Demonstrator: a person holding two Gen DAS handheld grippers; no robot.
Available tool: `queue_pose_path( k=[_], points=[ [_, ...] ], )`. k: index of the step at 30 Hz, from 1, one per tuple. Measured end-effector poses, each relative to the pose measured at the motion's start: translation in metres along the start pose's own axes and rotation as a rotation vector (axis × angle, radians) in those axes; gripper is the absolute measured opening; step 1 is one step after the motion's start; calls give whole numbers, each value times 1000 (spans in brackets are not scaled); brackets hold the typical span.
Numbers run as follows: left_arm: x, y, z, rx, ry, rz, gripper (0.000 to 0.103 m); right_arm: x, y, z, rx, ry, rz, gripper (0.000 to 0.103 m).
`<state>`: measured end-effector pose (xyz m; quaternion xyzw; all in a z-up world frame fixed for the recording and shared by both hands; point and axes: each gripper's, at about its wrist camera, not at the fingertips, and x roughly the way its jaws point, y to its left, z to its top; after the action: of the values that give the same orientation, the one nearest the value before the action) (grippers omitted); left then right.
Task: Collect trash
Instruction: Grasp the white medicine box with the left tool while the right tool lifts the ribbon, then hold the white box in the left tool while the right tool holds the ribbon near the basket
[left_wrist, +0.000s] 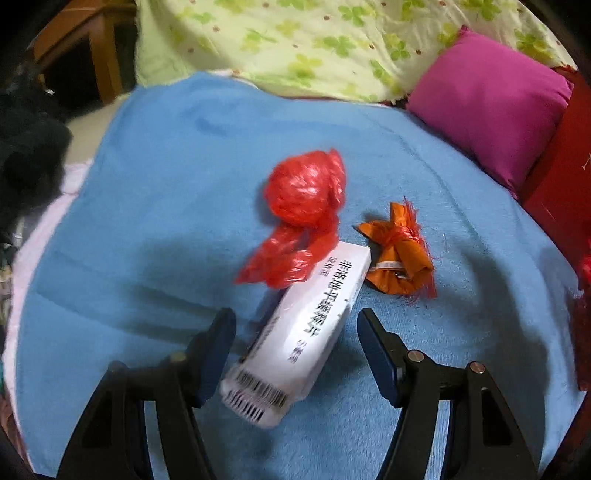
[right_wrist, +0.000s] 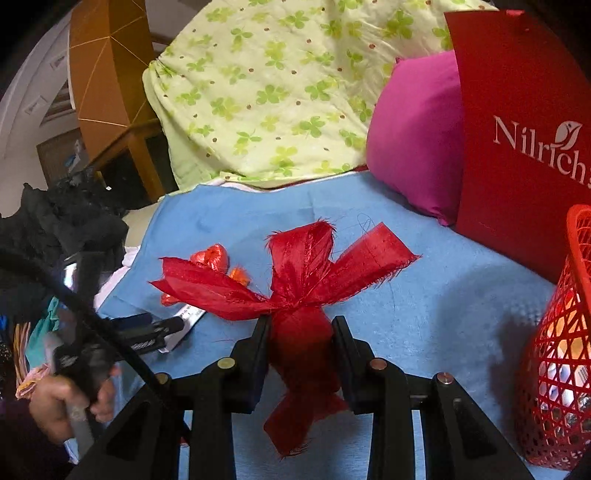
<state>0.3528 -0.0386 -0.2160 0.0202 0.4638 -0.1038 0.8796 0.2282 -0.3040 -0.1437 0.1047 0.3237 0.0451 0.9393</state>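
We gather trash off the bed.
Right claw (right_wrist: 301, 323) pinches the soft red ribbon (right_wrist: 295, 284); left claw (left_wrist: 295, 321), spread, straddles the light, stiff medicine box (left_wrist: 295, 328) across its width.

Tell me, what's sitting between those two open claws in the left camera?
A white medicine box lies between the left gripper's open fingers, untouched, in the left wrist view. A red plastic bag overlaps its far end.
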Motion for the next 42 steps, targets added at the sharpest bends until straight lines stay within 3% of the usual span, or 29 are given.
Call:
queue_pose_path(
  k=[1, 2, 8, 15, 24, 35, 42],
  points=[
    [4, 1, 1, -8, 16, -10, 67, -1, 0, 0, -3, -3, 0, 35],
    [8, 3, 1, -23, 23, -22, 58, -1, 0, 1, -6, -7, 0, 35],
    [-3, 1, -8, -57, 3, -25, 47, -8, -2, 1, 0, -46, 6, 35],
    [-62, -22, -39, -39, -73, 5, 42, -27, -3, 1, -18, -105, 18, 35],
    [-151, -48, -64, -64, -227, -49, 42, -68, -1, 0, -71, -239, 30, 35],
    [-239, -89, -73, -18, -426, 136, 42, -116, -12, -8, -88, -307, 41, 35],
    [-268, -112, -84, 19, -475, 200, 42, -148, -16, -21, -124, -387, 13, 35]
  ],
)
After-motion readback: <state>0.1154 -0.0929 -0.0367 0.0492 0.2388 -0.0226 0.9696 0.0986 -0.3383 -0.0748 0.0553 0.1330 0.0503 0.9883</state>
